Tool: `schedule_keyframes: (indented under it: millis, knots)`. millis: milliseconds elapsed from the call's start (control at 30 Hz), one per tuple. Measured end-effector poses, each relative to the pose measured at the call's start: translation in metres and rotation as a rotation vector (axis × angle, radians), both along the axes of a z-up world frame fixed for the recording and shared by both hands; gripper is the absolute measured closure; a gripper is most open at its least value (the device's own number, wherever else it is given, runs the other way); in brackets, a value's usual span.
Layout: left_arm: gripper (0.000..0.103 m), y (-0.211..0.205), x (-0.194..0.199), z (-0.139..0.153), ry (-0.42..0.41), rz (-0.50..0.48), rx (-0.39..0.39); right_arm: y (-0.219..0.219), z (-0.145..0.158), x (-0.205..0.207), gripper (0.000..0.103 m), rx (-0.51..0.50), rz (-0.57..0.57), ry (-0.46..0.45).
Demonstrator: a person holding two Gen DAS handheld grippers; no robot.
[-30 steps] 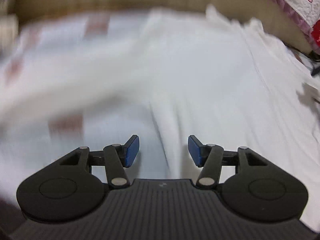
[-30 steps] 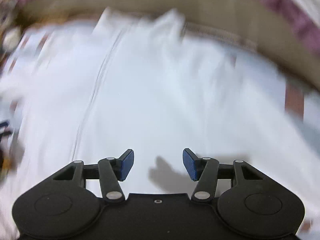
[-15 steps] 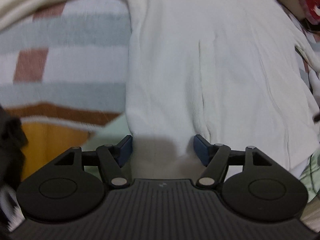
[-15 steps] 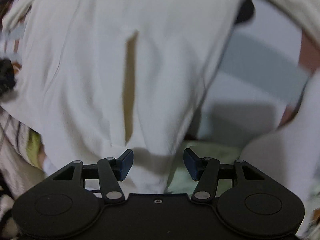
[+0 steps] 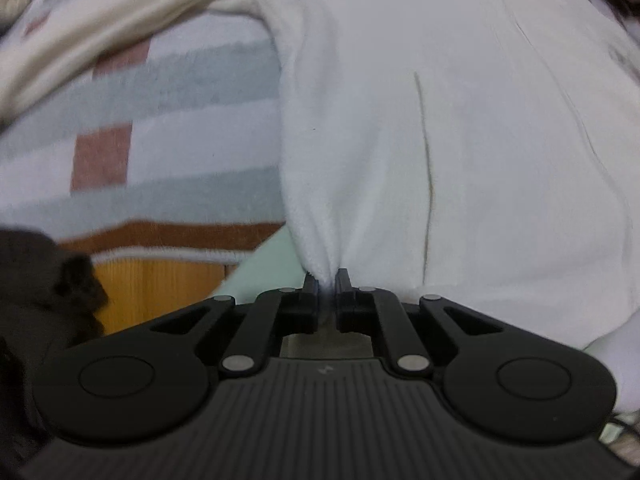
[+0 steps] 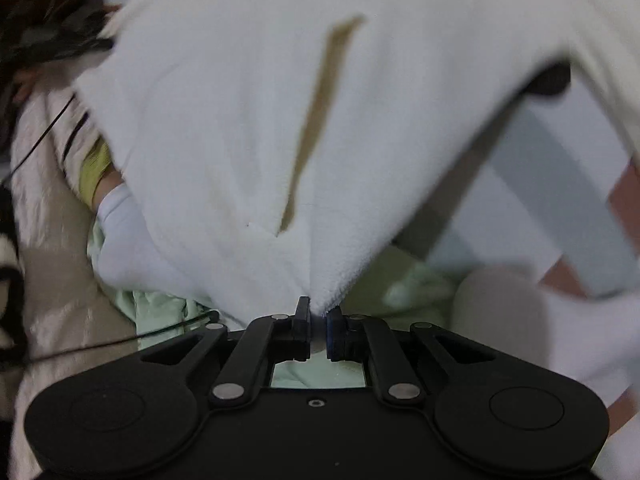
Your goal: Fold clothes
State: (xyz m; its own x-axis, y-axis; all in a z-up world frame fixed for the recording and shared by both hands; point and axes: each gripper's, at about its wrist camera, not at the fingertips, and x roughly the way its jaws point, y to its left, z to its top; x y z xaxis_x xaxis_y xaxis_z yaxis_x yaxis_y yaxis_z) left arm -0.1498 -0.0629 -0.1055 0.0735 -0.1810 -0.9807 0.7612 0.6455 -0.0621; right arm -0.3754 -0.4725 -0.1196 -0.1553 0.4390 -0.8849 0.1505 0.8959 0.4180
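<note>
- White fleece garment [image 5: 460,128] lies spread over a striped blanket [image 5: 160,152], its near hem bunched into two pinched peaks.
- Left gripper [image 5: 326,280] — jaws clamped together on one corner of the hem, cloth fanning out from the fingertips.
- Right gripper [image 6: 318,312] — jaws likewise pressed onto the other hem corner, the fabric pulled into a point.
- Pale green cloth [image 6: 404,280] shows beneath the garment near the right gripper; a thin dark cable [image 6: 120,340] runs just left of it.
</note>
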Motion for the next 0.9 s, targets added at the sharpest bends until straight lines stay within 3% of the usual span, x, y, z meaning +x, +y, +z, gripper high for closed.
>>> schedule_keyframes:
  millis: [167, 267, 300, 333, 400, 467, 533, 600, 700, 833, 900]
  knots:
    - [0.096, -0.005, -0.019, -0.001, -0.071, -0.101, 0.060, 0.018, -0.011, -0.021, 0.091, -0.012, 0.021, 0.079]
    - [0.089, -0.009, -0.020, -0.001, -0.086, -0.101, 0.075, 0.024, -0.001, -0.022, 0.080, -0.062, 0.121, 0.082]
    - [0.087, -0.008, -0.017, 0.002, -0.094, -0.086, 0.065, 0.027, 0.005, -0.022, 0.068, -0.080, 0.163, 0.082]
    - [0.086, -0.005, -0.014, 0.009, -0.106, -0.066, 0.044, 0.029, 0.014, -0.022, 0.061, -0.096, 0.217, 0.074]
    - [0.079, 0.002, -0.007, 0.026, -0.129, -0.022, -0.024, 0.033, 0.040, -0.020, 0.056, -0.118, 0.319, 0.026]
    - [0.079, 0.011, -0.001, 0.052, -0.157, 0.030, -0.155, 0.029, 0.071, -0.004, 0.056, -0.137, 0.311, -0.145]
    - [0.077, 0.018, 0.011, 0.069, -0.181, 0.105, -0.272, 0.021, 0.100, 0.022, 0.056, -0.154, 0.210, -0.374]
    - [0.067, 0.018, 0.033, 0.074, -0.197, 0.246, -0.348, 0.021, 0.113, 0.051, 0.056, -0.213, 0.116, -0.511]
    - [0.061, 0.017, 0.067, 0.078, -0.216, 0.450, -0.464, 0.022, 0.132, 0.096, 0.055, -0.300, -0.029, -0.715]
    - [0.059, 0.002, 0.127, 0.054, -0.214, 0.709, -0.540, 0.079, 0.127, 0.161, 0.055, -0.377, 0.014, -0.823]
    - [0.059, 0.001, 0.155, 0.038, -0.201, 0.810, -0.550, 0.096, 0.126, 0.190, 0.055, -0.362, 0.029, -0.891]
